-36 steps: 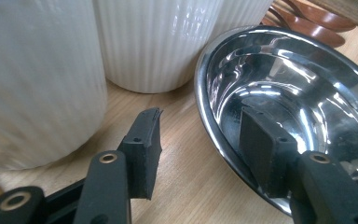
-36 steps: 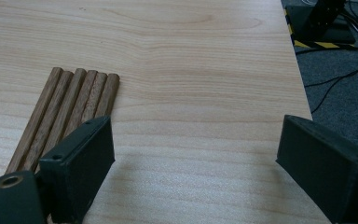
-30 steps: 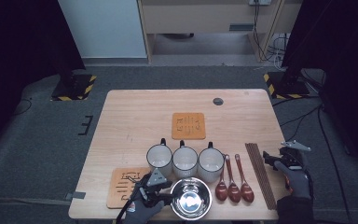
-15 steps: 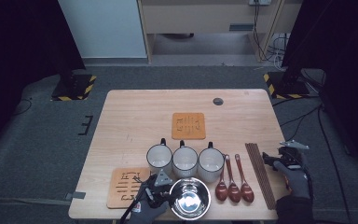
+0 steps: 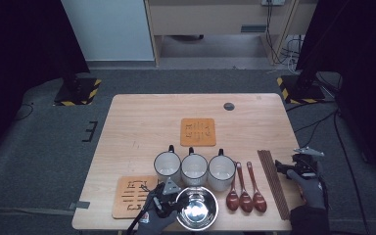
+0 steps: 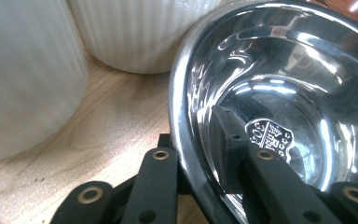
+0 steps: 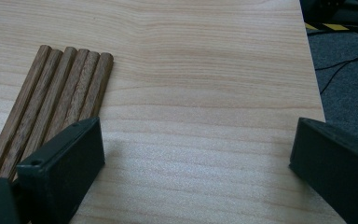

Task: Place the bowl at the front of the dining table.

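Two fingers of the left gripper [image 6: 200,154] have just been closing and now clamp the bowl [image 5: 197,208] rim. Right gripper [image 7: 196,154] fingers have just been opening and stand apart over bare bench [image 7: 205,70] beside the chopsticks [image 7: 60,93].

L gripper [image 6: 200,186] jaws have just been closing & now pinch the steel bowl [image 6: 279,84] rim, one jaw inside, one outside. R gripper [image 7: 191,158] jaws have just been opening, now spread wide over bare table [image 7: 205,70] beside the chopsticks [image 7: 60,98].
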A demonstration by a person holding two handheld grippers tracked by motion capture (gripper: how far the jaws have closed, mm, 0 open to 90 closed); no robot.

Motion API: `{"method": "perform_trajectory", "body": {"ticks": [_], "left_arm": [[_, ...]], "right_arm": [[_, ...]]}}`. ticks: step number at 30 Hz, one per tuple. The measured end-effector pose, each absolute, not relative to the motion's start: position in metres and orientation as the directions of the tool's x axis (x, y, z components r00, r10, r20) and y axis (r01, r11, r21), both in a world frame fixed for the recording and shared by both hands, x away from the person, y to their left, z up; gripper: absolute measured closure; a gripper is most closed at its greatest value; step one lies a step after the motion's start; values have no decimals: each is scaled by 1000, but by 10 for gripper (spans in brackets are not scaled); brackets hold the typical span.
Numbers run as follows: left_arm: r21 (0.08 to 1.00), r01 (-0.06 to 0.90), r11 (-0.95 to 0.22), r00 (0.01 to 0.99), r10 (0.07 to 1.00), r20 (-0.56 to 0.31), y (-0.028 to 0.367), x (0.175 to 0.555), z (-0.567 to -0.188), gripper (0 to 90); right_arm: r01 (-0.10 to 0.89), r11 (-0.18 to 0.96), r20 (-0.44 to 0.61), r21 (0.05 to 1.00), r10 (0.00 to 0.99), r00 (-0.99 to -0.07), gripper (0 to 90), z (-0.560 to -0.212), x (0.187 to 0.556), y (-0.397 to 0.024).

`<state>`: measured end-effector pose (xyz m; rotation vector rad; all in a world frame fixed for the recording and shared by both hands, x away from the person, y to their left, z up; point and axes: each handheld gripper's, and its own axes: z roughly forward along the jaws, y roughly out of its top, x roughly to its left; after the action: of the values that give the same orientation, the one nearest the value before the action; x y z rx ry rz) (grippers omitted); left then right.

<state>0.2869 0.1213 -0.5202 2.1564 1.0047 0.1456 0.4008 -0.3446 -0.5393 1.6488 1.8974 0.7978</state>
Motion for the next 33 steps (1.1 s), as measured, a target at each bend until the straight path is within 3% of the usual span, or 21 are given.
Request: {"method": "perform_trajectory", "body": {"ticks": [11, 16, 33], "left_arm": [[688, 626, -367, 683, 685, -255, 130, 283, -510, 856], [701, 601, -384, 691, 690, -215, 132, 279, -505, 858], [783, 532, -322, 705, 681, -199, 150, 270, -472, 859]], "right_arm": [[700, 93, 7, 708, 990, -138, 13, -539, 400, -344], [700, 90, 8, 708, 991, -135, 13, -539, 400, -344], [701, 90, 7, 708, 991, -135, 13, -539, 400, -344]]}}
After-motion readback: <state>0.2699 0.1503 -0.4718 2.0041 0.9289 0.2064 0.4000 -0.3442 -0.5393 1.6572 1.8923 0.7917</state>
